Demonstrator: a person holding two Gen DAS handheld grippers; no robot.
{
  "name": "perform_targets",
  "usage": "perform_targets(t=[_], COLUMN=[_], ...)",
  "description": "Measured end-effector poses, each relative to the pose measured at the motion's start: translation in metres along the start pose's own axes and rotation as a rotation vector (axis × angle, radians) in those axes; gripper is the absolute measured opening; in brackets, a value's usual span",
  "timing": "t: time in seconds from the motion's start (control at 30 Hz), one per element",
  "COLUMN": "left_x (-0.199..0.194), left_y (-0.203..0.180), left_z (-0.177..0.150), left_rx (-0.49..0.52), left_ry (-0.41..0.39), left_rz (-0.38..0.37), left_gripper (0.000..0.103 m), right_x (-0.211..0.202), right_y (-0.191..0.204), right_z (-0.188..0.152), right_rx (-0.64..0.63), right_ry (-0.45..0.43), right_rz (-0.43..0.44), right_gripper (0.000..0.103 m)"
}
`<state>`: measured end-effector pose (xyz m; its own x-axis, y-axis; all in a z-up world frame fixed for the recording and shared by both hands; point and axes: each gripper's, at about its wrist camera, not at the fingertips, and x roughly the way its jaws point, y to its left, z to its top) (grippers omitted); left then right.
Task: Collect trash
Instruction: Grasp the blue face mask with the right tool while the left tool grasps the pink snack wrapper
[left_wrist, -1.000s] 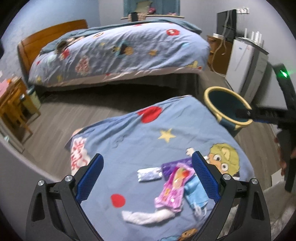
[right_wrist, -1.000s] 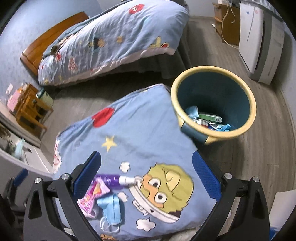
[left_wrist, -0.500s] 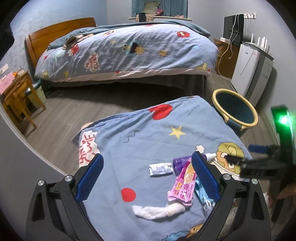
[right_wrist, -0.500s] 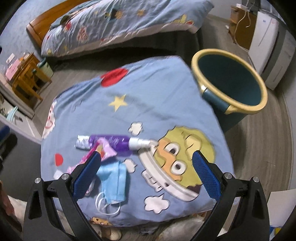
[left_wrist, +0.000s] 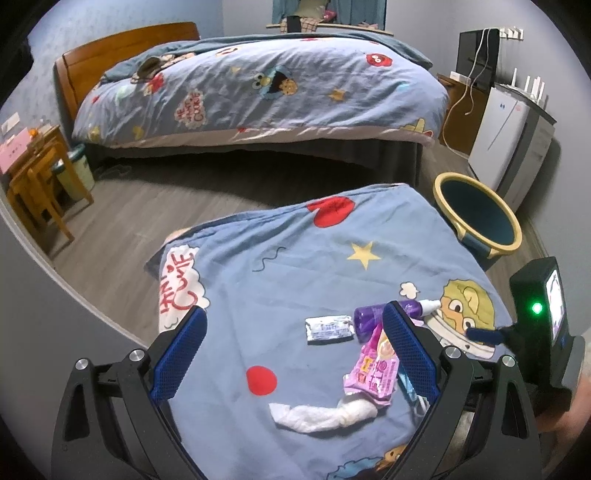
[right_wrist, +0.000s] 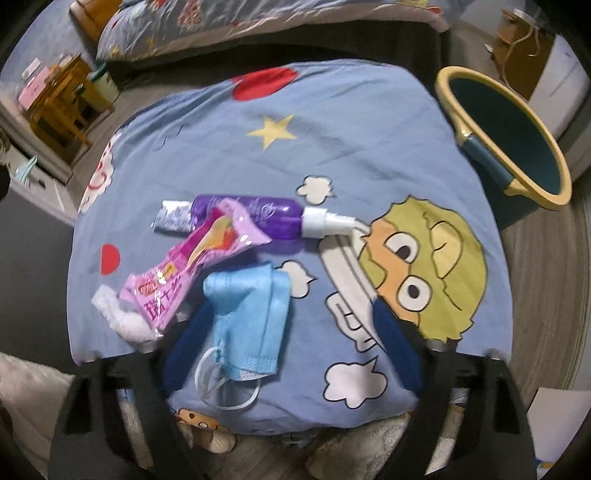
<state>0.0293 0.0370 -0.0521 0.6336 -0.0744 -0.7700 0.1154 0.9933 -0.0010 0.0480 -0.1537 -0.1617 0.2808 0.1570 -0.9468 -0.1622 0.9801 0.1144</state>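
Observation:
A blue cartoon-print cloth (right_wrist: 369, 140) carries the trash in one loose pile. It holds a purple spray bottle (right_wrist: 258, 216), a pink wrapper (right_wrist: 192, 266), a blue face mask (right_wrist: 251, 314), a white tissue (right_wrist: 125, 321) and a silver packet (right_wrist: 173, 218). My right gripper (right_wrist: 291, 332) points steeply down with the mask between its closing jaws. Its pads do not press on the mask. My left gripper (left_wrist: 295, 332) hovers open over the cloth, above the silver packet (left_wrist: 328, 328) and the pink wrapper (left_wrist: 373, 373). The yellow-rimmed teal bin (right_wrist: 517, 136) stands on the floor off the cloth's far right corner.
A large bed (left_wrist: 258, 85) with a matching duvet fills the back. Wooden stools (left_wrist: 33, 173) and a small green bin (left_wrist: 74, 173) stand at the left. A white appliance (left_wrist: 506, 136) and a wooden cabinet (left_wrist: 461, 110) line the right wall. Grey floor lies between the bed and the cloth.
The right gripper swung from over the bin down onto the trash pile, its jaws narrowing around the mask. The left gripper drifted slightly, and the right tool dropped lower at the left view's right edge.

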Motion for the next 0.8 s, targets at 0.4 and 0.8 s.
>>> perform_targets(t=[0.4,0.8], left_x=[0.021,0.066], left_y=[-0.022,-0.071], left_z=[-0.008,-0.035], left_rx=[0.079,0.205], left_ry=[0.071,0.209], left_rz=[-0.029,-0.07], left_gripper=[0.094,0.085], right_x=[-0.01,-0.028], right_y=[-0.007,-0.056], right_z=[0.008,0.024], right_rx=[0.047,0.219], right_ry=[-0.004,-0.109], right_rz=[0.093,0.042], right_gripper=[0.007,0.006])
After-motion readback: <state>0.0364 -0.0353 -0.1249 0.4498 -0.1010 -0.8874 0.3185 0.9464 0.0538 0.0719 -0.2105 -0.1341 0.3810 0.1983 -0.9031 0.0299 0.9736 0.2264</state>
